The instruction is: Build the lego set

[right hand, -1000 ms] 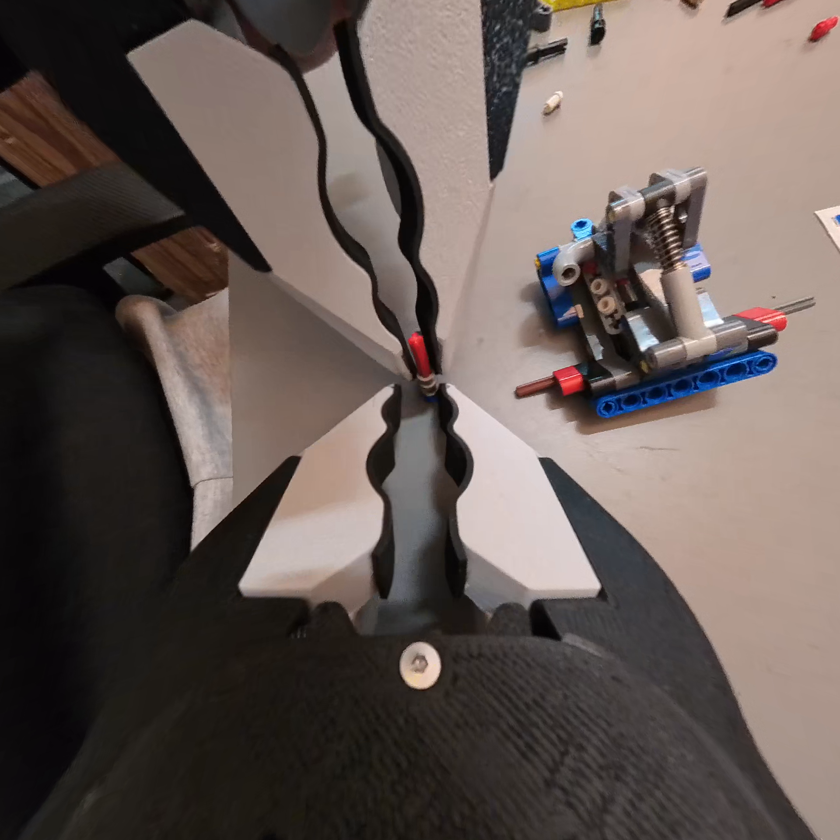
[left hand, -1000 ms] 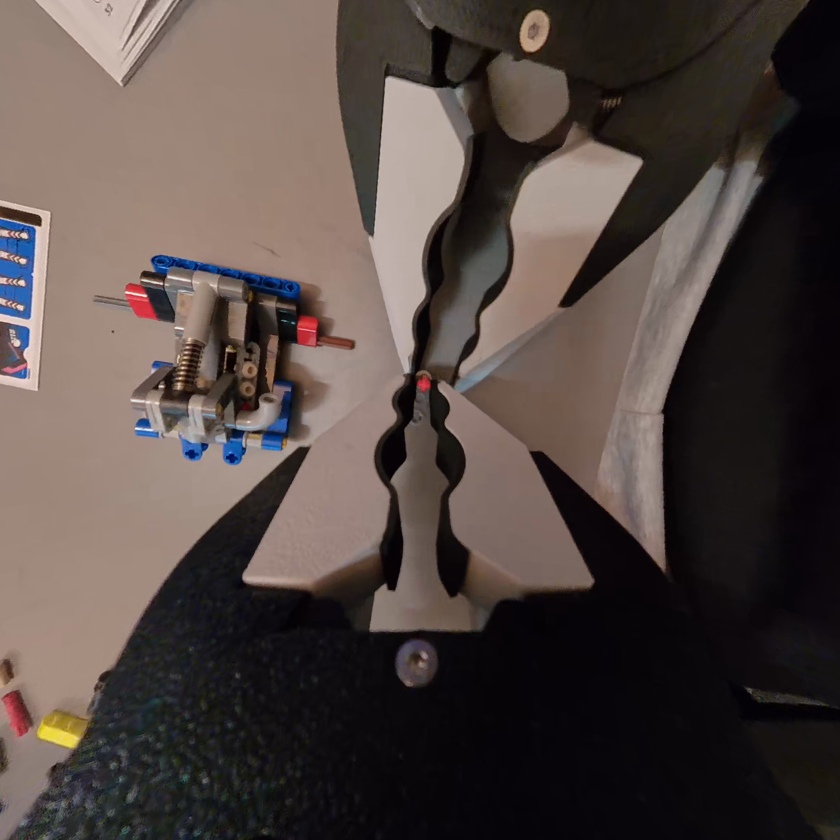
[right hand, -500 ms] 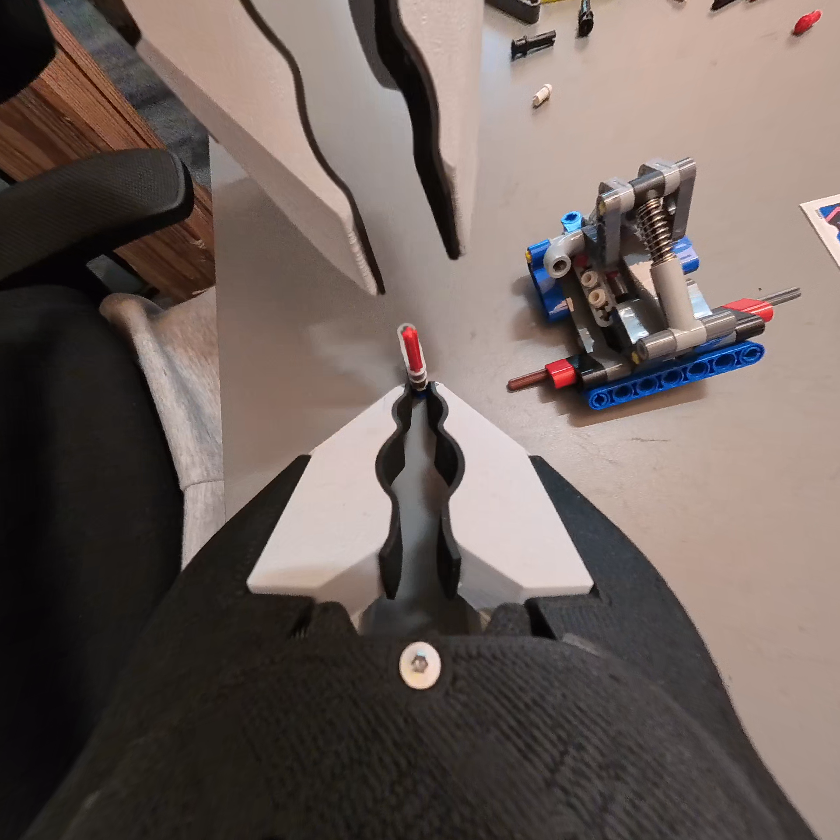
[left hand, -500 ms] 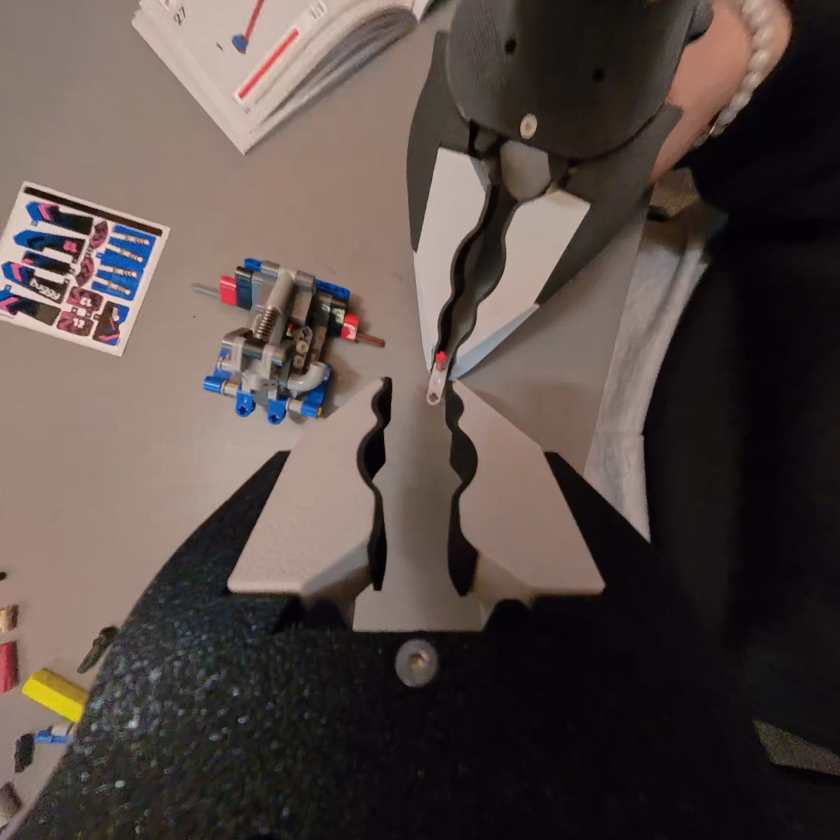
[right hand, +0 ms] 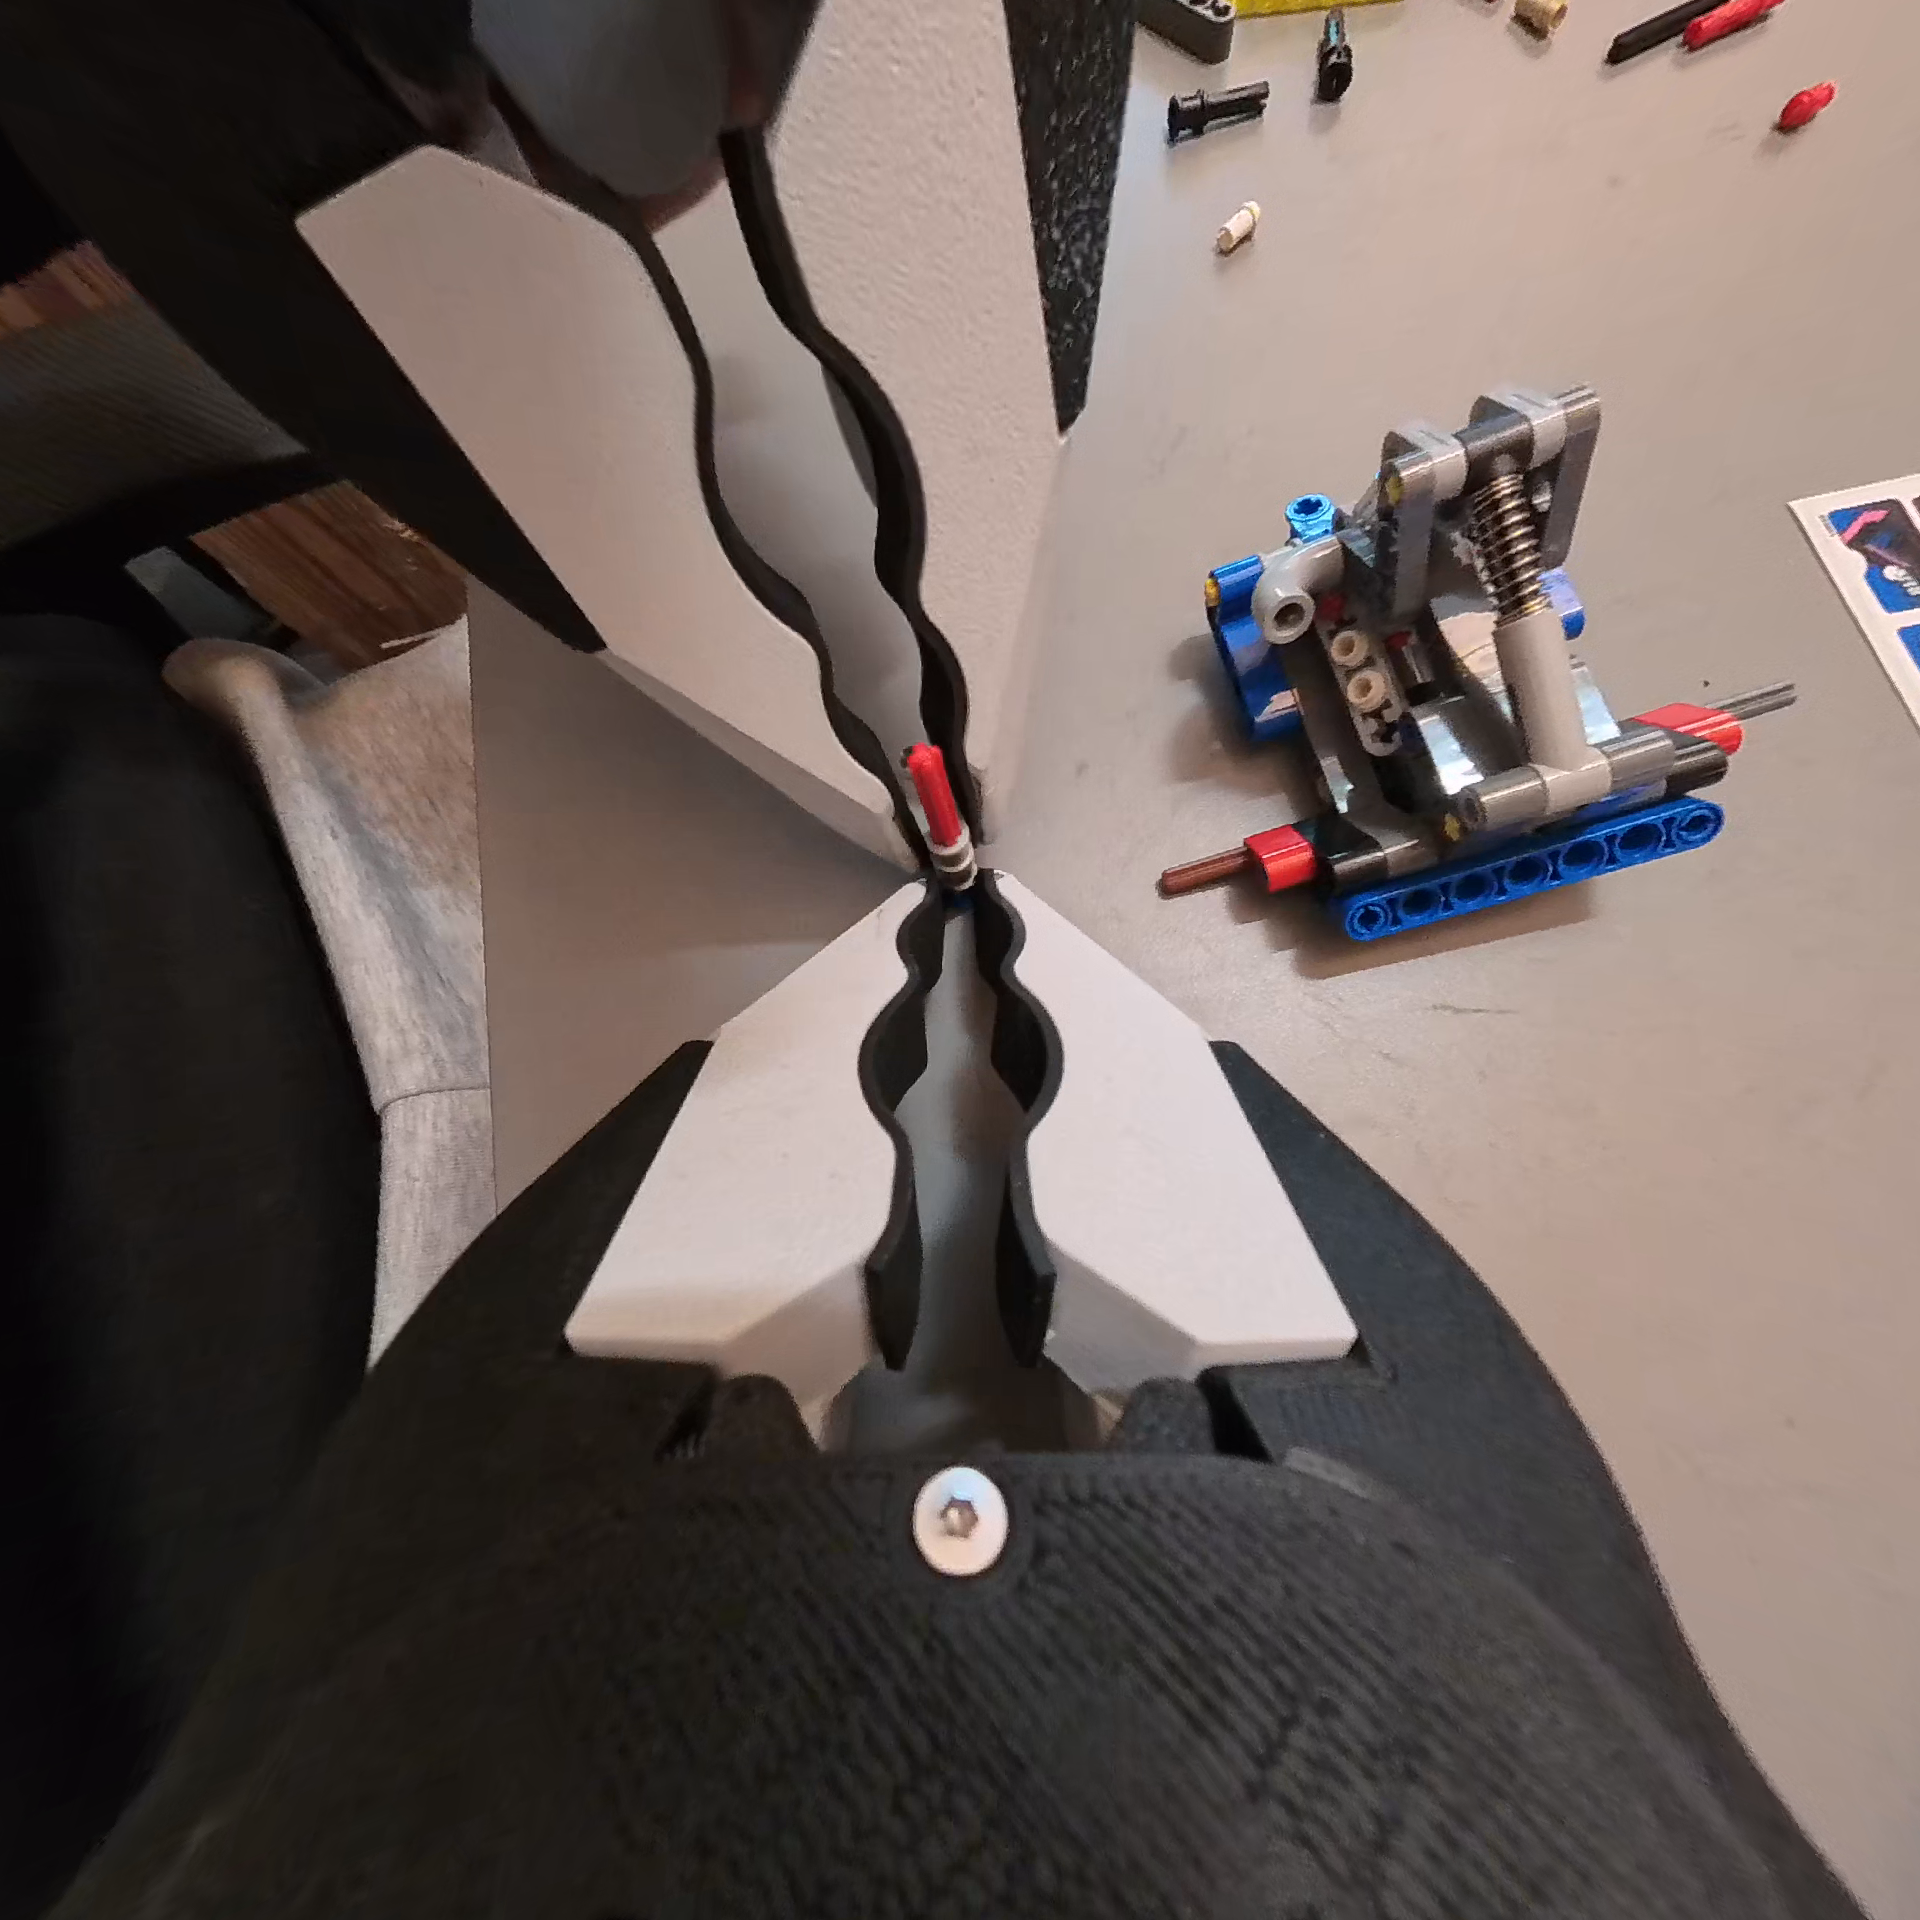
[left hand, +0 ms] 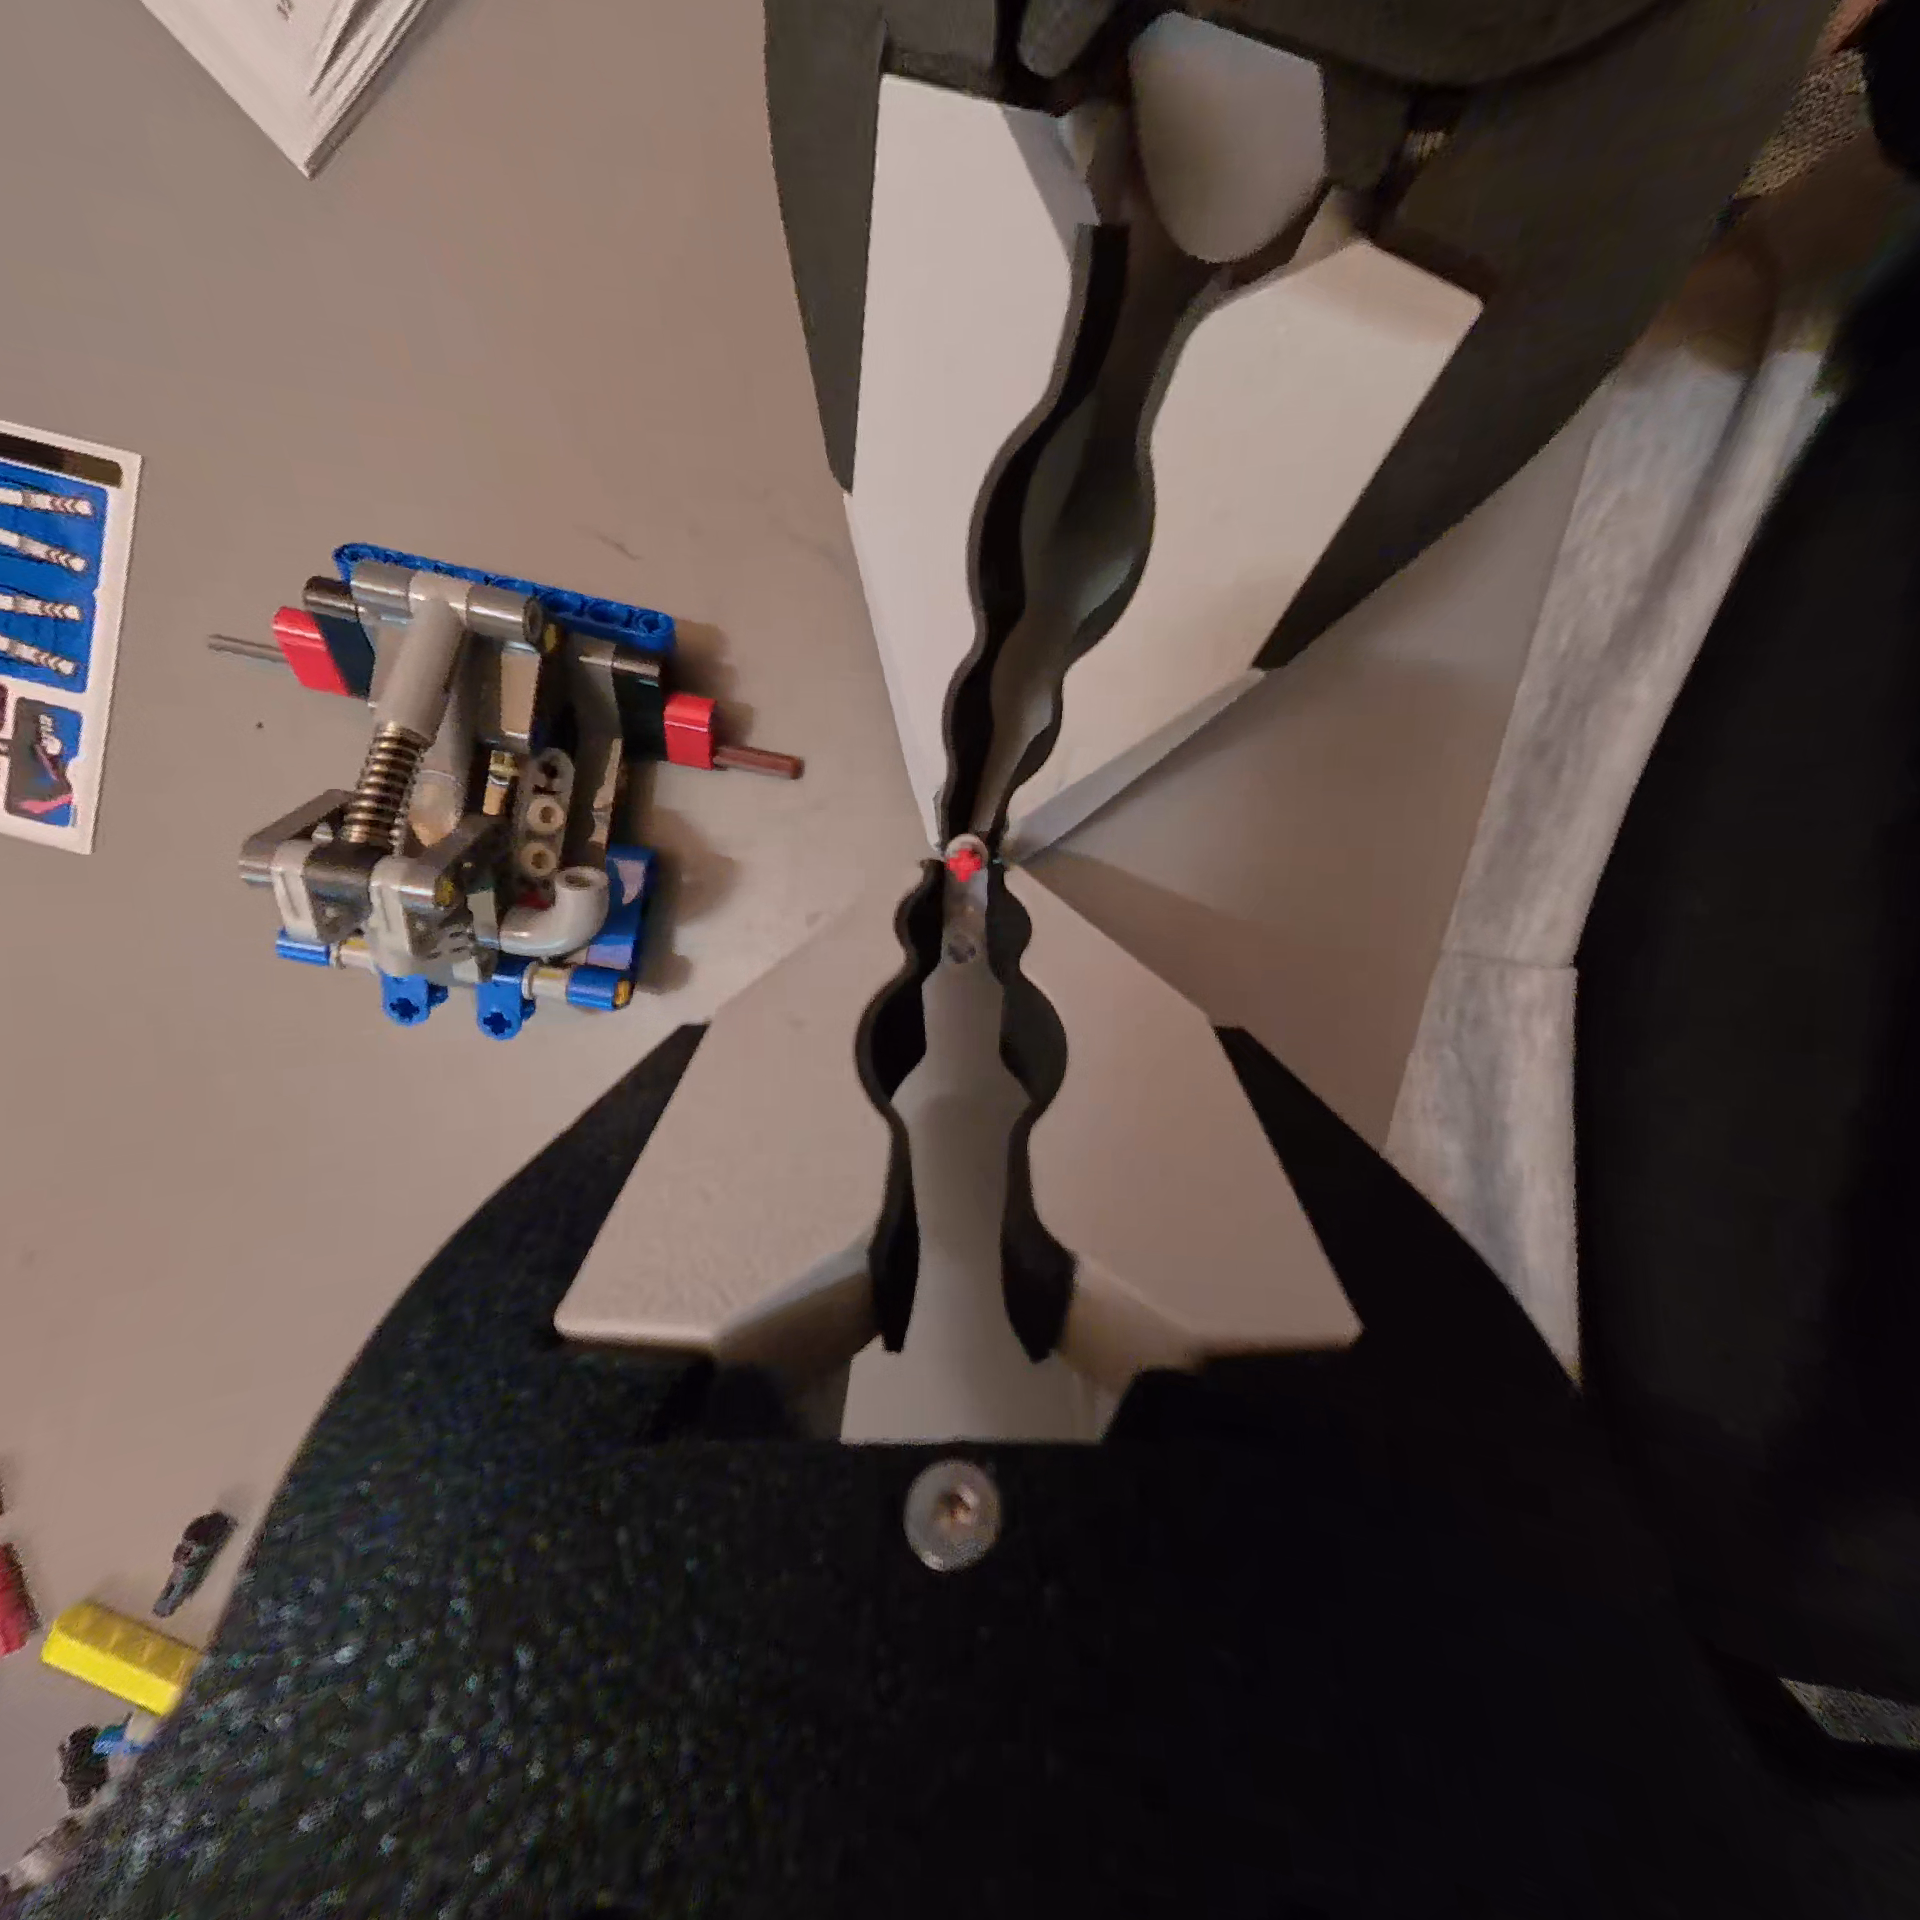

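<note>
Two grippers are met tip to tip above the grey table [left hand: 540,312].

A small grey piece with a red axle [right hand: 928,781] is clamped by both: the left gripper [left hand: 961,902] and the right gripper [right hand: 958,902] are each closed narrowly on it. The part-built blue and grey lego model [left hand: 468,790] is set on the table well apart, with a sticker sheet [left hand: 52,634] and loose pieces [right hand: 1236,227] nearby.

A home or office desk: grey tabletop [right hand: 1558,1143], black mesh chair armrest [right hand: 156,416], wood-grain floor [right hand: 332,582] beneath.
</note>
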Demonstrator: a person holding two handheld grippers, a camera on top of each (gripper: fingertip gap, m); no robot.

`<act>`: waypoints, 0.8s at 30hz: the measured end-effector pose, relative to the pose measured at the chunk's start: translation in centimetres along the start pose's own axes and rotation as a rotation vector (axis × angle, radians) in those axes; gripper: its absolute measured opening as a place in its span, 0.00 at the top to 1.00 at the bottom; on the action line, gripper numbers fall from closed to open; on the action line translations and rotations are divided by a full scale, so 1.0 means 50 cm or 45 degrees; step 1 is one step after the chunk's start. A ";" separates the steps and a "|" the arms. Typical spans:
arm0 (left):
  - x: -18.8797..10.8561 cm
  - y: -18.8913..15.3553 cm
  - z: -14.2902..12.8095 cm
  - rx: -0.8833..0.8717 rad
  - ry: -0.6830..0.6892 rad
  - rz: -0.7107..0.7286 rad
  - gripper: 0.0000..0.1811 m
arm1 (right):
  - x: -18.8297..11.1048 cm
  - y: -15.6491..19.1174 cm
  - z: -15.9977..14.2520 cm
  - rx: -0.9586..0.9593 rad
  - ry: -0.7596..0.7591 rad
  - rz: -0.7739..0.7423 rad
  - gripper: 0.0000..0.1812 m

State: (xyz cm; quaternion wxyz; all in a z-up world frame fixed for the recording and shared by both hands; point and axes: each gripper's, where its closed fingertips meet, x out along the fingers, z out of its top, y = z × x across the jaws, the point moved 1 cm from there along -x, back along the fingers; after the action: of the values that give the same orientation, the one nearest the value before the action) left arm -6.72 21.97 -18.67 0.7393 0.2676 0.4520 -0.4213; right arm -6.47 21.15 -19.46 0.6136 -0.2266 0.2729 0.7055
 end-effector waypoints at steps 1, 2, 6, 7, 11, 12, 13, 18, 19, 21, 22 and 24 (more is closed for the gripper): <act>0.000 0.000 0.000 -0.008 0.002 -0.019 0.97 | 0.000 0.000 0.000 0.009 -0.001 0.007 0.97; 0.000 -0.002 0.001 -0.028 -0.005 -0.053 0.97 | 0.000 0.000 0.001 0.020 -0.003 0.020 0.97; -0.001 -0.008 0.003 -0.075 -0.045 -0.142 0.97 | -0.027 0.004 0.002 0.065 -0.067 0.115 0.96; -0.001 -0.008 0.002 -0.068 -0.044 -0.143 0.97 | -0.043 -0.003 0.013 0.061 -0.148 0.095 0.96; -0.001 -0.006 0.004 -0.048 -0.033 -0.160 0.97 | -0.090 -0.002 0.049 0.029 -0.328 0.101 0.93; 0.000 -0.006 0.005 -0.037 -0.033 -0.169 0.98 | -0.090 0.002 0.052 0.001 -0.324 0.100 0.90; 0.001 -0.006 0.007 -0.026 -0.035 -0.177 0.97 | -0.086 0.006 0.055 -0.026 -0.318 0.105 0.88; 0.004 -0.003 0.001 0.027 -0.050 -0.207 0.98 | -0.042 0.011 0.055 -0.079 -0.243 0.144 0.89; 0.004 0.000 0.000 0.030 -0.065 -0.200 0.97 | -0.041 0.011 0.056 -0.092 -0.246 0.149 0.91; 0.003 -0.008 -0.003 0.054 -0.098 -0.240 0.98 | -0.041 0.009 0.055 -0.107 -0.244 0.154 1.00; 0.004 -0.009 -0.003 0.058 -0.117 -0.242 0.97 | -0.042 0.009 0.055 -0.101 -0.251 0.167 1.00; 0.005 -0.013 -0.001 0.044 -0.154 -0.265 0.97 | -0.044 0.014 0.053 -0.071 -0.249 0.224 1.00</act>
State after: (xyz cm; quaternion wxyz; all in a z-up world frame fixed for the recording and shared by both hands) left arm -7.24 21.61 -18.91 0.7128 0.2061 0.4244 -0.5189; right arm -6.82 21.22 -15.96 0.5665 -0.1490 0.2109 0.7826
